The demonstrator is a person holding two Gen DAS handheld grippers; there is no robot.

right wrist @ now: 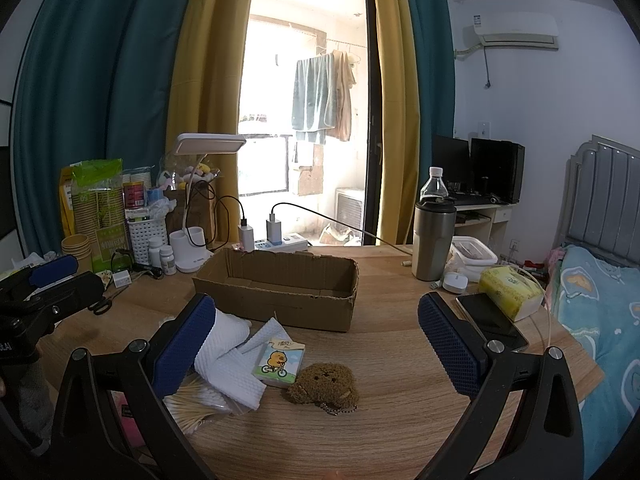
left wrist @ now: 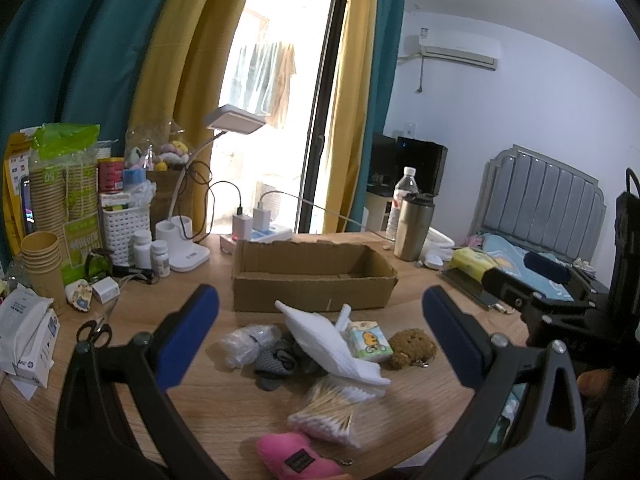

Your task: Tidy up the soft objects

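- Left claw (left wrist: 320,332): wide, holding nothing, above pile at frame centre.
- Right claw (right wrist: 316,344): wide, holding nothing.
- Plush (right wrist: 323,383), tissue pack (right wrist: 278,360), cloth (right wrist: 228,360): lower centre on bench (right wrist: 380,432), before box (right wrist: 276,284).

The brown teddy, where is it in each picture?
Left wrist view: the teddy lies right of middle, beside the tissue pack.
Right wrist view: the teddy lies low in the middle, again right of the pack.
Shared landmark: the cardboard box behind it.
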